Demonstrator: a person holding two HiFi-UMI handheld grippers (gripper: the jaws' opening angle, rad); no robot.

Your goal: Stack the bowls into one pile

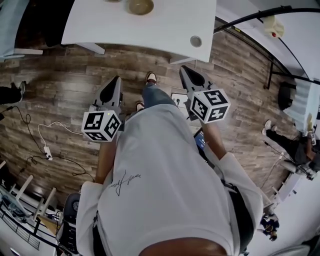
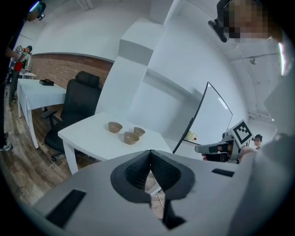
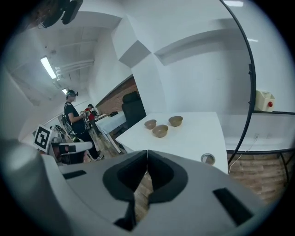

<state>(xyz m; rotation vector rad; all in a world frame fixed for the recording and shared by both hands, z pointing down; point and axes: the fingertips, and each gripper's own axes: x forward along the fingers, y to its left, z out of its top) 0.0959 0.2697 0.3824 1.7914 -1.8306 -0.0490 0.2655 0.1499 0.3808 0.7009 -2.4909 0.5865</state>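
Left tool (image 2: 150,153) closed | head view: one bowl (image 1: 140,6) | right gripper view: three bowls (image 3: 160,131)

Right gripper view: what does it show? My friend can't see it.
The right gripper, jaws shut and empty, points toward a white table where three brown bowls sit apart, unstacked. A black office chair stands behind the table.

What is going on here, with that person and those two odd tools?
A person stands short of a white table, holding the left gripper in one hand and the right gripper in the other. Both have their fingers shut with nothing between them. Three bowls sit apart on the table, not yet stacked.
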